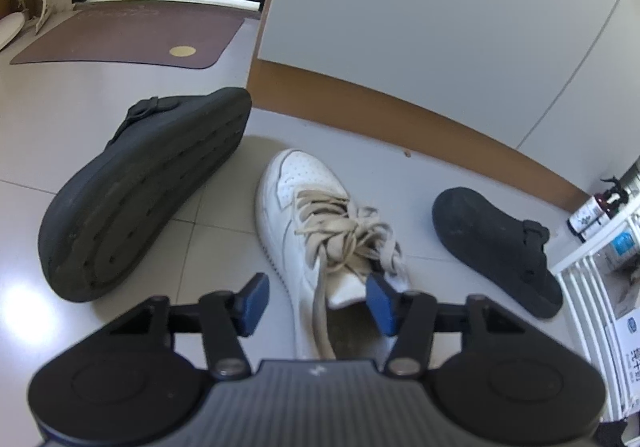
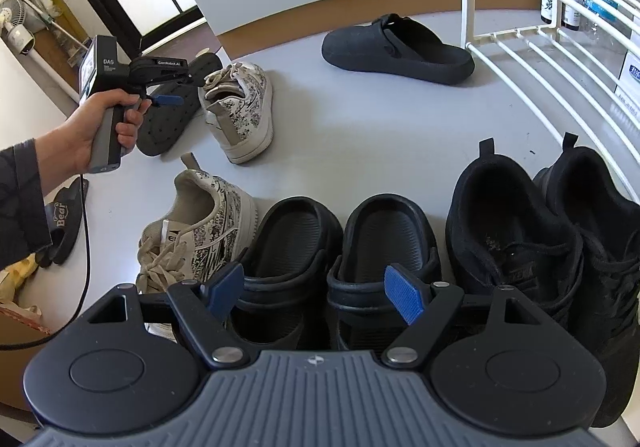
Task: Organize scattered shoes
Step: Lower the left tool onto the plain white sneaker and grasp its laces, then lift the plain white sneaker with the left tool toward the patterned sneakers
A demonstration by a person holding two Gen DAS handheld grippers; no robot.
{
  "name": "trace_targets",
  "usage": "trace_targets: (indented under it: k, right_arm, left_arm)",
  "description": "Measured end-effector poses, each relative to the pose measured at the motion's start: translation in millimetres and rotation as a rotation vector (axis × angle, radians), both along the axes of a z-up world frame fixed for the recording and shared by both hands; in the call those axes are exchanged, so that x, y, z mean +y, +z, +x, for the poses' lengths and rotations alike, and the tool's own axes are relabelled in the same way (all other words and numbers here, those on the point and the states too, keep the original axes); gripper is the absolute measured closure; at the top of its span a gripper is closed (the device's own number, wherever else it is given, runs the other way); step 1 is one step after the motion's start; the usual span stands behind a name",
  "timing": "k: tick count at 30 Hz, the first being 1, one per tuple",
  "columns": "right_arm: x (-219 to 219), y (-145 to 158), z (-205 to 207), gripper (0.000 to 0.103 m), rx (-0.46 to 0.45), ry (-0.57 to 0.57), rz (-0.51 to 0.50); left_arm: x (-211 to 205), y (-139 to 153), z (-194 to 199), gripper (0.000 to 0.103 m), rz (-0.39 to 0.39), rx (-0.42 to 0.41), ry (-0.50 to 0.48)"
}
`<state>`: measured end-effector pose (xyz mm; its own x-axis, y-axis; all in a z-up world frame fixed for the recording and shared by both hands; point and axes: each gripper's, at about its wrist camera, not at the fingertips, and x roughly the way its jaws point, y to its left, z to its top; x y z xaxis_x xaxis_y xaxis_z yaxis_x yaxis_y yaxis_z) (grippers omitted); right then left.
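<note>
On the left of the right wrist view, a hand (image 2: 94,127) holds the left claw (image 2: 168,99) over the white patterned sneaker (image 2: 240,115) standing on the floor (image 2: 360,119), beside a dark clog lying on its side (image 2: 168,123). In the left wrist view that left claw (image 1: 316,297) straddles the heel end of the sneaker (image 1: 304,203): one blue pad (image 1: 382,301) sits at the shoe's collar, the other pad (image 1: 254,297) stands off the shoe's side, so the jaws are part open and not yet pressing; nothing is gripped. The tipped clog (image 1: 140,199) lies left of the sneaker, sole showing, and a second dark clog (image 1: 496,247) rests to the right, near the white wire rack (image 1: 592,279). Nearer the right wrist camera, the matching sneaker (image 2: 196,235) lies at the left end of a row, then a pair of black clogs (image 2: 340,247), then a pair of black sneakers (image 2: 552,231) beside the rack (image 2: 540,47). The right claw (image 2: 316,293) hangs above the black clogs, jaws wide apart, holding nothing.
</note>
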<state>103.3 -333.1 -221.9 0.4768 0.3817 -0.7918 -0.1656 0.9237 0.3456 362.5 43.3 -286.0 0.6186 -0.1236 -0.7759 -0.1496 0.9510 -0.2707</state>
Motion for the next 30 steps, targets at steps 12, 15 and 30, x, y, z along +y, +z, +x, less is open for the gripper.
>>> trace_targets:
  k: [12, 15, 30]
  right_arm:
    - [-4.3, -2.3, 0.2, 0.021, 0.013, -0.013, 0.014]
    - [-3.2, -4.4, 0.1, 0.021, 0.02, -0.009, 0.012]
    - [0.1, -6.0, -1.8, 0.021, 0.012, 0.001, 0.005]
  left_arm:
    - [12.1, -16.2, 16.6, 0.064, -0.012, 0.062, 0.031]
    - [11.3, -18.5, 19.1, 0.061, -0.008, 0.077, 0.041]
    - [5.1, -22.6, 26.1, 0.093, 0.166, 0.066, -0.012]
